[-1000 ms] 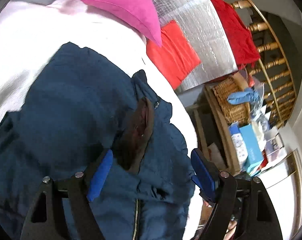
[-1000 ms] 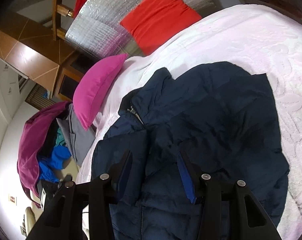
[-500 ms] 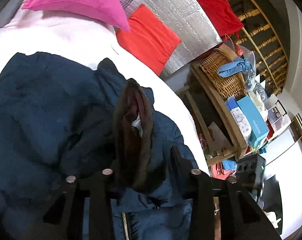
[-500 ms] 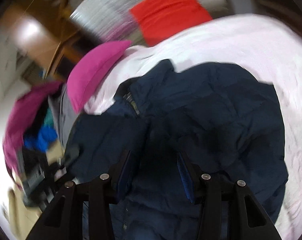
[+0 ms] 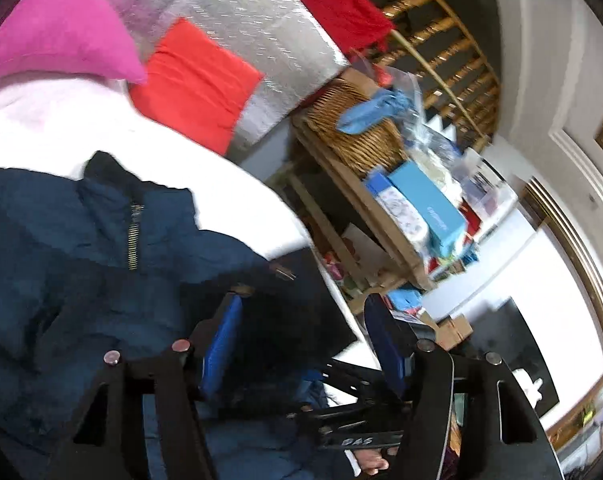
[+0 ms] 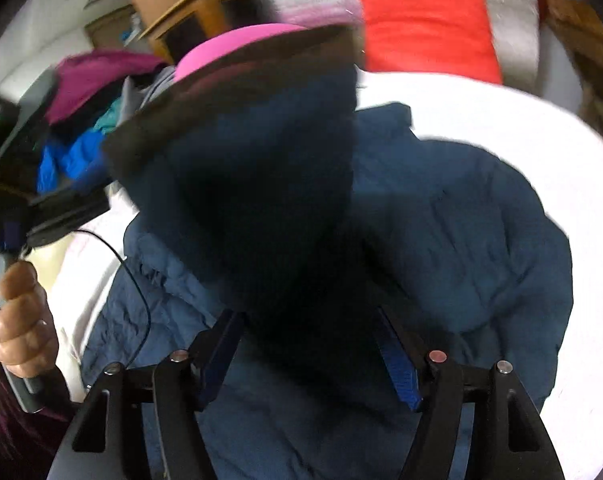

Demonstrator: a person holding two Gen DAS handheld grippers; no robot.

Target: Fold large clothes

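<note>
A big navy puffer jacket (image 5: 81, 248) lies spread on the white bed (image 5: 229, 184), filling the near and left part of the left wrist view, its zip (image 5: 133, 236) running up to the collar at the far end. The left gripper (image 5: 301, 340) hangs over the jacket's right edge w/ its blue-padded fingers (image 5: 221, 340) wide apart; dark fabric sits between them, but nothing is pinched.

In the right wrist view the jacket (image 6: 461, 240) covers most of the bed (image 6: 581, 184). A dark flap of it, the hood w/ a dark trim (image 6: 237, 80) (blurred), stands up in front of the lens, center-left. The right gripper (image 6: 309, 344) also has its fingers (image 6: 397, 360) spread; the flap's lower part drops between them, and it's hard to tell whether a pad touches it. At the near left a hand (image 6: 21, 316) grips a grey handle, a thin black cable (image 6: 137, 292) looping beside it.

Far end of the bed: a pink pillow (image 5: 61, 28) at the left, a red cushion (image 5: 197, 80) to its right, against a silver quilted panel (image 5: 241, 12). Right of the bed, a wooden shelf (image 5: 381, 232) carries a wicker basket (image 5: 357, 132) and blue boxes (image 5: 429, 208). In the right wrist view, a heap of clothes (image 6: 81, 120) (magenta, blue, teal) lies far left.
</note>
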